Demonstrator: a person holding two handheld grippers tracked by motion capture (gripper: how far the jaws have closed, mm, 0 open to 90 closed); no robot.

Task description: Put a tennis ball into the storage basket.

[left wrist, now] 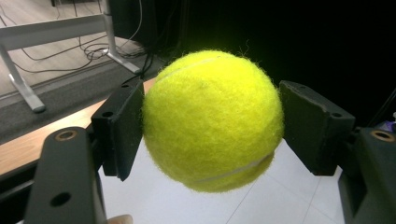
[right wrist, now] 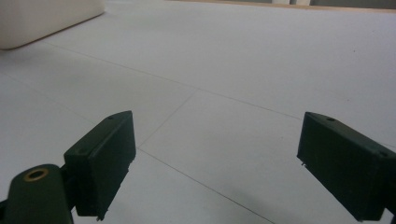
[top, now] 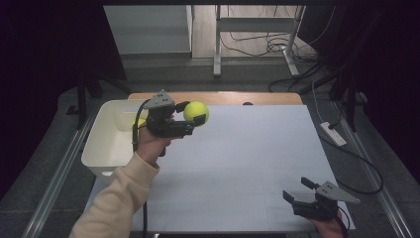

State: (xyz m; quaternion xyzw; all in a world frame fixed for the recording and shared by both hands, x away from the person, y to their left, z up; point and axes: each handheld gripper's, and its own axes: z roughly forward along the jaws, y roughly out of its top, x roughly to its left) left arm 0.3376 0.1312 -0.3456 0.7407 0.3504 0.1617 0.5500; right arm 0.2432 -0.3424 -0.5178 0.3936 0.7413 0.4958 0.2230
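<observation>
A yellow tennis ball (top: 197,110) hangs above the white table top (top: 247,158), just right of a white bin (top: 101,148). My left gripper (top: 193,113) is shut on the ball. In the left gripper view the ball (left wrist: 212,119) sits squeezed between both black pads (left wrist: 119,128), well off the surface. My right gripper (top: 297,189) rests low at the table's front right corner. It is open, and in the right gripper view (right wrist: 217,163) there is only bare table (right wrist: 233,70) between its jaws.
The white bin stands at the table's left edge, and its corner (right wrist: 42,18) is far off in the right gripper view. A bit of yellow (top: 139,122) peeks out behind the left hand, inside the bin. A wooden strip (top: 223,97) runs along the back edge.
</observation>
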